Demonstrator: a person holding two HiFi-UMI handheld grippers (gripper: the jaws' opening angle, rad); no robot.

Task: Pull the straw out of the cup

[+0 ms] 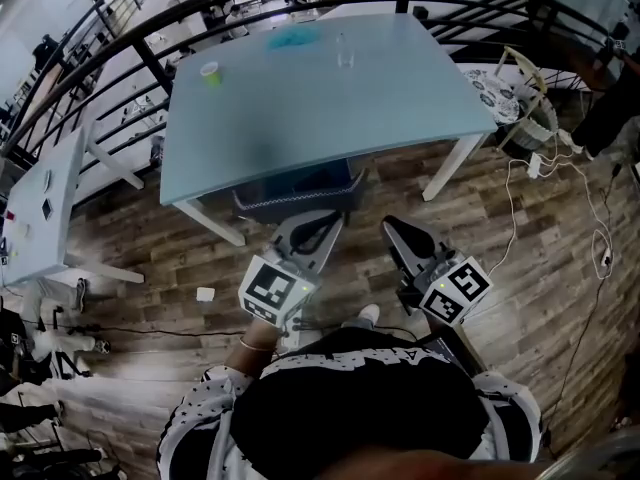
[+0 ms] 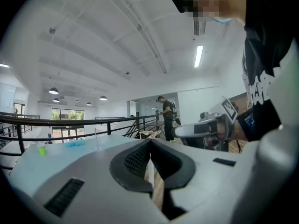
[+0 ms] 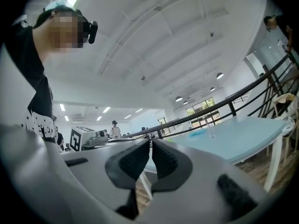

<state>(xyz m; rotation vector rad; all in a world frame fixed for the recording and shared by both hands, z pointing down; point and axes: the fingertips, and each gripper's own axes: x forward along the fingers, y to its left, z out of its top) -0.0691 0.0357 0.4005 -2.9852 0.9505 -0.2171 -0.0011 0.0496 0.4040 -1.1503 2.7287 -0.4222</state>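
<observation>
On the pale blue table (image 1: 300, 118), a clear glass (image 1: 345, 54) stands near the far edge; a thin straw in it is too faint to make out from the head view. A small green cup (image 1: 210, 73) sits far left. In the left gripper view the glass (image 2: 97, 142) and the green cup (image 2: 42, 149) show far off. The glass (image 3: 211, 131) is also small in the right gripper view. My left gripper (image 1: 312, 230) and right gripper (image 1: 398, 232) hang low over the floor, short of the table, both shut and holding nothing.
A blue cloth (image 1: 293, 38) lies at the table's far edge. A dark basket (image 1: 300, 190) sits under the table. A white chair (image 1: 525, 98) and floor cables (image 1: 600, 243) are to the right, a second table (image 1: 40, 208) at left, and a black railing (image 1: 150, 63) behind.
</observation>
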